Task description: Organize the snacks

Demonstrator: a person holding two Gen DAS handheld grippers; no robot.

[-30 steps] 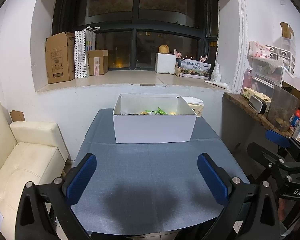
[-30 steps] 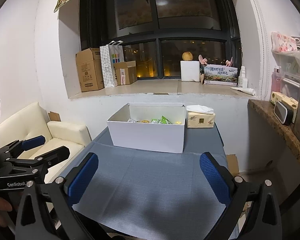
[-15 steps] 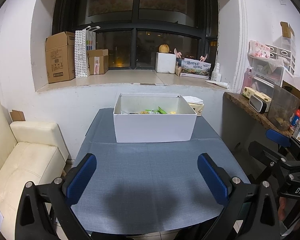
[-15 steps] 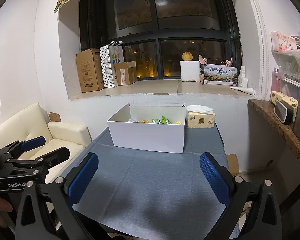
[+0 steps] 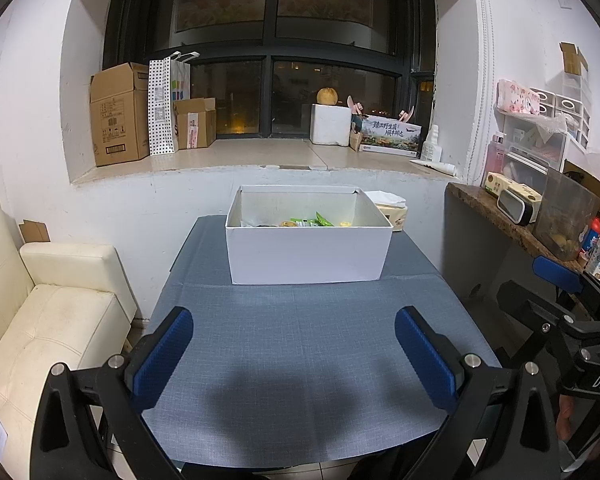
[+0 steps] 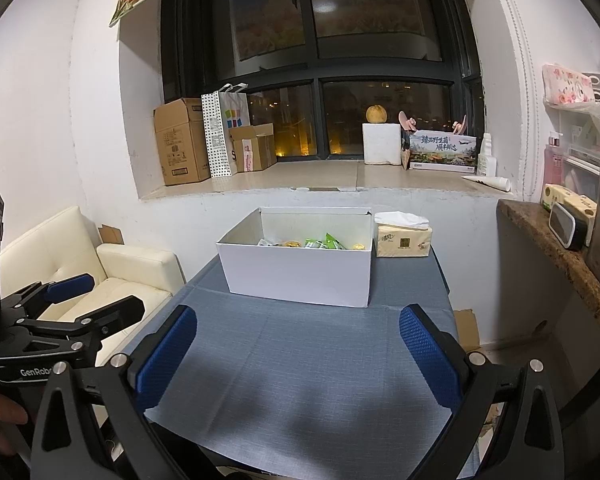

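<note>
Left gripper [image 5: 294, 344] is held above the near part of the table, jaws spread wide, nothing gripped between the blue pads [image 5: 162, 354]. Right gripper [image 6: 298, 344] is likewise spread wide and empty, held over the near right part of the table; it is also seen at the right edge of the left wrist view, off the table's right side, gripped from below by a hand [image 5: 572, 416].

White cardboard box [image 5: 306, 254] is set at the far end of the table, on the blue-grey tablecloth [image 5: 300, 332], open at the top. Snacks [image 5: 312, 222] are seen inside it: green packets [image 6: 326, 242] and a few yellow pieces, lying low against the box floor. Exact count cannot be told; the near wall hides most of the contents. Both grippers are well apart from the box.

A tissue pack [image 6: 404, 236] is placed just beside the box, on its right, toward the far right corner of the table, with a white tissue pulled up from the top.

A cream sofa [image 5: 48, 312] is seen left of the table. Cardboard boxes [image 5: 118, 116], a dotted paper bag [image 5: 160, 106] and a white foam block [image 5: 330, 124] with a round fruit on top are lined up on the windowsill behind.
</note>
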